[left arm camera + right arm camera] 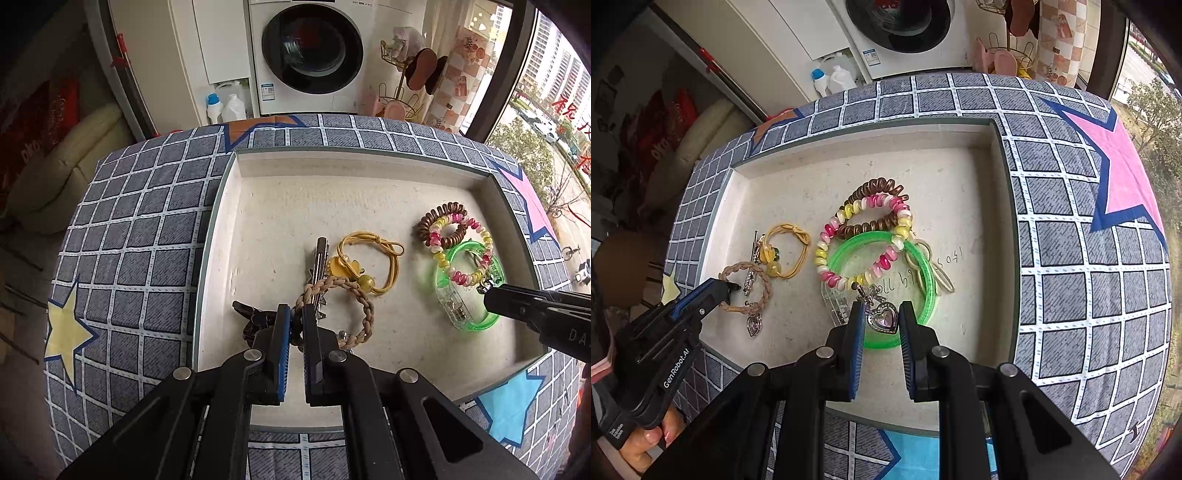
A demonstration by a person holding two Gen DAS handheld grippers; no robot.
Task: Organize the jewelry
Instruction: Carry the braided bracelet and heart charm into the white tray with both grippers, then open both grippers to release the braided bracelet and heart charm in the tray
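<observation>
Both jaws nearly closed: left gripper (294,318) pinches the braided bracelet (364,306), right gripper (882,317) flanks the heart pendant (884,317), grip unclear. Next, I'd guess, lifting apart inside the tray (332,162).

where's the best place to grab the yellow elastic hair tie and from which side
Grip the yellow elastic hair tie on its bare cord at the knotted end, coming from above with the jaws across the cord. It lies flat on the tray. That far end looks clear, while the beaded end sits against the silver clip and braided bracelet.
</observation>
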